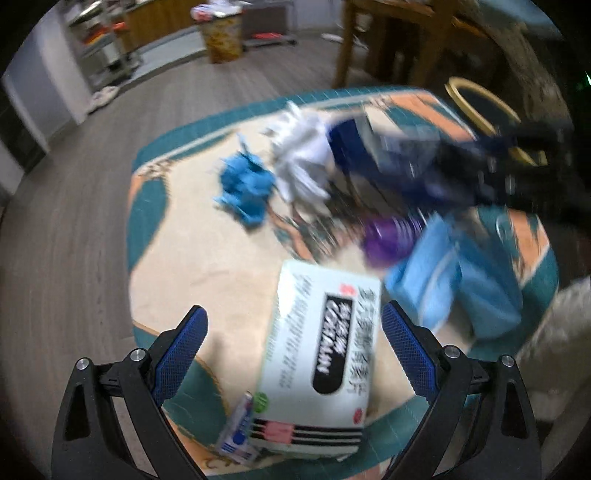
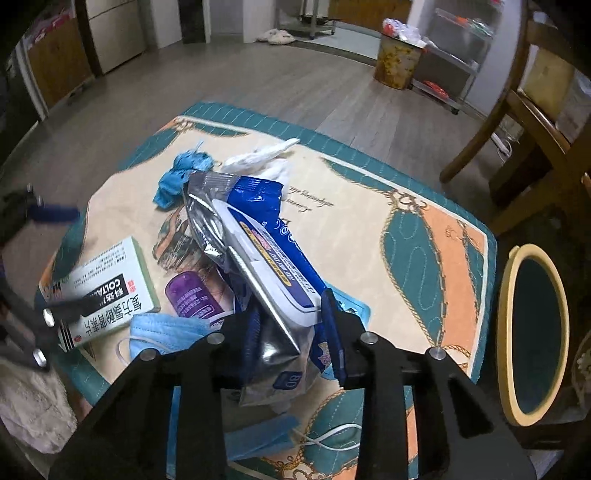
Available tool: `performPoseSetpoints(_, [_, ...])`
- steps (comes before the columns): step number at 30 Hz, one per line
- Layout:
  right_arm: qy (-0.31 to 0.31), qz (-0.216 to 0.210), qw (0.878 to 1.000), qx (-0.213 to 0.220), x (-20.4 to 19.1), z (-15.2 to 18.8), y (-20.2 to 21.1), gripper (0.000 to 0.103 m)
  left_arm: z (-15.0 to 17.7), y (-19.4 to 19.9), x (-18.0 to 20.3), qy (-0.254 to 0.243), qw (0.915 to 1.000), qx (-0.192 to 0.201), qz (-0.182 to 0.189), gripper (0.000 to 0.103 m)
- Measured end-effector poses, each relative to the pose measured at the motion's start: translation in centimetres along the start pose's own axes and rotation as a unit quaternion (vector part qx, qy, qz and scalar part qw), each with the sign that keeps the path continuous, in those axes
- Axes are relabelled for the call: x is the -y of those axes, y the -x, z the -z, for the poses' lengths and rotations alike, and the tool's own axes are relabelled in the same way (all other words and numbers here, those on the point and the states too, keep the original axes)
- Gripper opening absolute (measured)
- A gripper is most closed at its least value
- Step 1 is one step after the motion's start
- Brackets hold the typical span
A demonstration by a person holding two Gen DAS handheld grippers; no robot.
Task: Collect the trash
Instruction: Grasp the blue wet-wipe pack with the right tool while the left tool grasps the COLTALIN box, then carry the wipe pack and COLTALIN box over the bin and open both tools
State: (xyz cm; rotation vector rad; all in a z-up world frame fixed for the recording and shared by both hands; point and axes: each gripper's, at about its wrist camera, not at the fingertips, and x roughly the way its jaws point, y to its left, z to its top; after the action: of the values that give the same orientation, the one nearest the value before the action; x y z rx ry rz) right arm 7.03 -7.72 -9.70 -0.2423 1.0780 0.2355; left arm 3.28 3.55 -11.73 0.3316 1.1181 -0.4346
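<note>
My left gripper (image 1: 293,345) is open above a white medicine box (image 1: 321,354) that lies on the patterned mat (image 1: 207,266); the box sits between the blue fingers, untouched. It also shows in the right wrist view (image 2: 107,284). My right gripper (image 2: 291,332) is shut on a blue wet-wipes pack (image 2: 266,240) and holds it lifted over the mat (image 2: 369,229). A blue crumpled glove (image 1: 245,188) (image 2: 184,173), white crumpled tissue (image 1: 303,158) (image 2: 264,157), a purple bottle (image 1: 388,240) (image 2: 192,295) and blue face masks (image 1: 454,284) (image 2: 162,332) lie on the mat.
A small dark bin with a yellow rim (image 2: 532,332) stands right of the mat. A full waste basket (image 1: 221,37) (image 2: 399,59) stands on the far wooden floor. Wooden table legs and a chair (image 2: 517,133) are at the right. Slippers (image 2: 277,36) lie far back.
</note>
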Motion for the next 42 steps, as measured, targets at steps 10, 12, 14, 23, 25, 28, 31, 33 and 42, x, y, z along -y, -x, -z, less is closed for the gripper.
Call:
performPoseSetpoints(10, [-0.066,-0.03,0.997,0.03,3.0,-0.8,2.7,0.026,1.2,-2.4,2.6,-0.075,0.9953,-0.055,-0.025,0.075])
performPoseSetpoints(12, [-0.076,-0.032,0.996,0.034,3.5,-0.8,3.2,0.025,1.0,-2.3,2.7,-0.074,0.9953,-0.058,-0.023,0.072])
performPoseSetpoints(14, [-0.087,-0.033,0.995,0.037,4.2,-0.7,3.7,0.025,0.6,-1.6,2.7,-0.069,0.9962,-0.05,-0.017,0.072])
performPoseSetpoints(23, [-0.134,-0.039,0.988,0.065,7.0,-0.3,7.3,0.025,-3.1,5.4,2.4,-0.017,0.9987,0.048,-0.011,0.072])
performPoseSetpoints(25, [-0.137,-0.036,0.987,0.08,7.6,-0.3,8.9,0.025,-4.5,7.0,2.7,-0.003,0.9972,0.075,-0.003,0.072])
performPoseSetpoints(28, [-0.144,-0.035,0.984,0.101,8.7,-0.1,11.2,0.025,-6.0,8.7,3.2,0.007,0.9948,0.101,0.006,0.072])
performPoseSetpoints(31, [-0.161,-0.037,0.979,0.116,10.0,0.3,13.0,0.025,-7.6,9.5,4.0,0.008,0.9929,0.118,0.012,0.072])
performPoseSetpoints(33, [-0.169,-0.037,0.977,0.126,10.9,0.7,14.0,0.025,-8.9,10.3,4.5,0.009,0.991,0.133,0.016,0.072])
performPoseSetpoints(42, [-0.199,-0.008,0.969,0.148,15.3,3.4,16.8,0.025,-14.0,11.5,7.4,0.03,0.9829,0.176,0.046,0.072])
